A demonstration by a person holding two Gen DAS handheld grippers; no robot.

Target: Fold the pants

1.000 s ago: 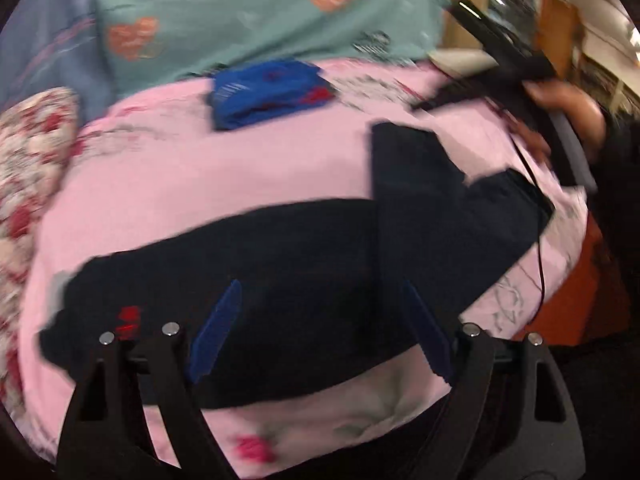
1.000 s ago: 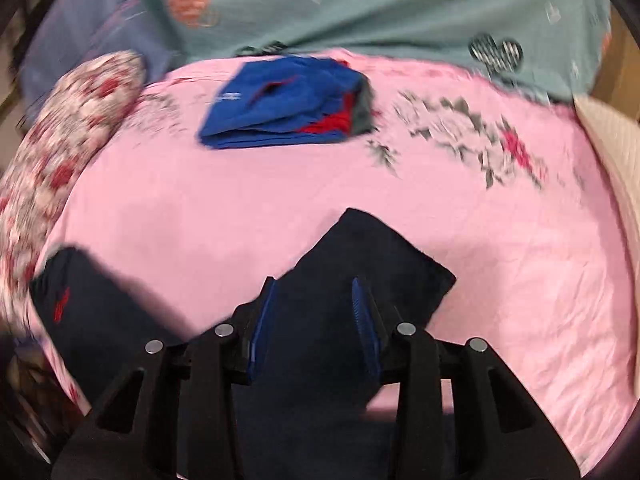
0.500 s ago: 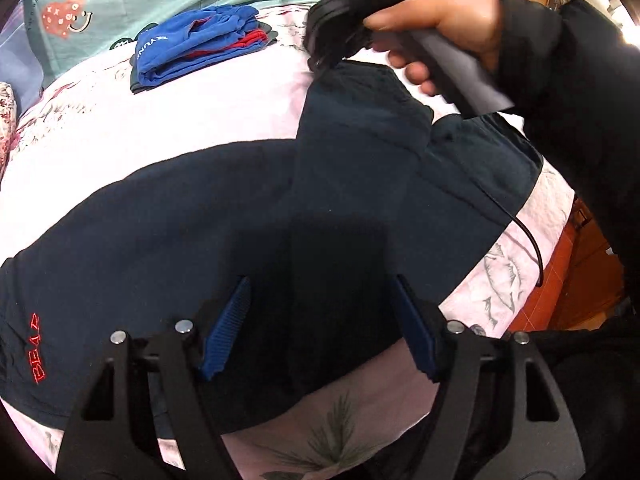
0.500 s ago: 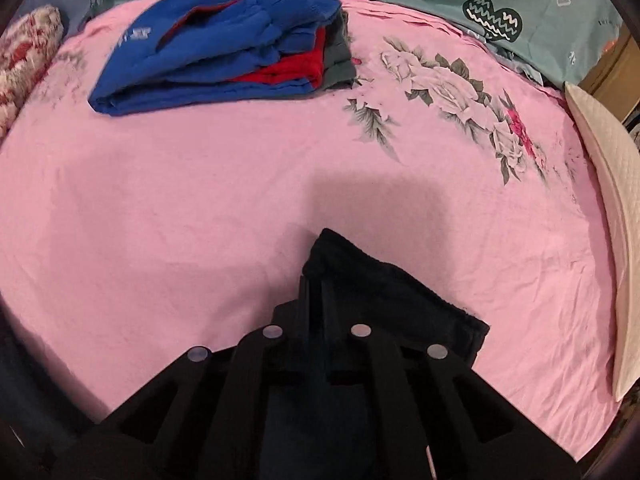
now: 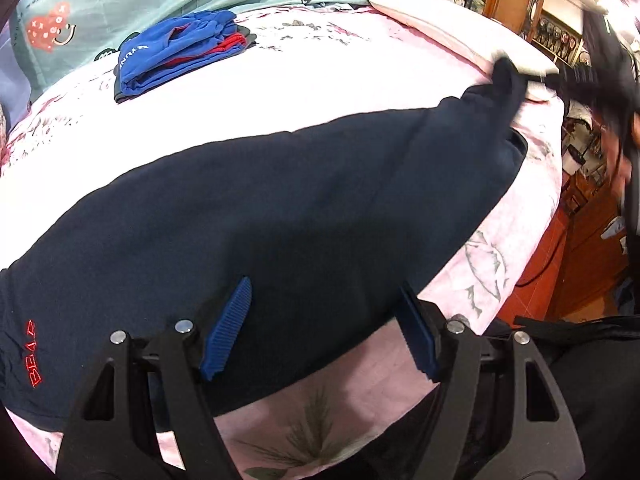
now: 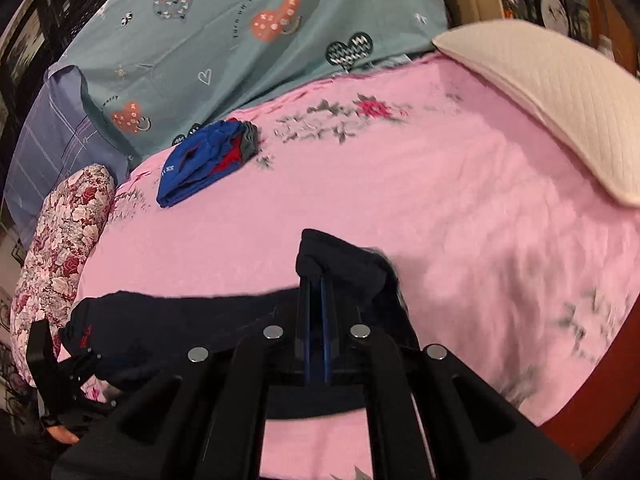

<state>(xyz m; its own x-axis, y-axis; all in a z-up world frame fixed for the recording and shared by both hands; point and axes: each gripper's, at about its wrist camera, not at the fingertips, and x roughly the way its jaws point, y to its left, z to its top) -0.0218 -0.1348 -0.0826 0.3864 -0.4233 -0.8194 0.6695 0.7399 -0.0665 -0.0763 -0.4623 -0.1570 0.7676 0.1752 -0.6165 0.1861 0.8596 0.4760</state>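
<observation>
1. My right claw (image 6: 314, 280) is clenched on the leg end of the navy pants (image 5: 280, 216), and that end bunches over its tips.
2. My left claw (image 5: 324, 320) is released, its blue pads (image 5: 226, 330) spread above the pants' near edge; its jaws have just narrowed a little.
3. The pants lie stretched across the pink floral bedsheet (image 6: 440, 200), the red "BEAR" lettering (image 5: 34, 354) at the waist end.
4. A folded blue garment (image 6: 200, 160) sits far off by the teal duvet (image 6: 240, 40).

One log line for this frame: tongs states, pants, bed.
right tongs: shut on pants leg end | left tongs: open over pants | pants: spread on pink sheet, unfolded
</observation>
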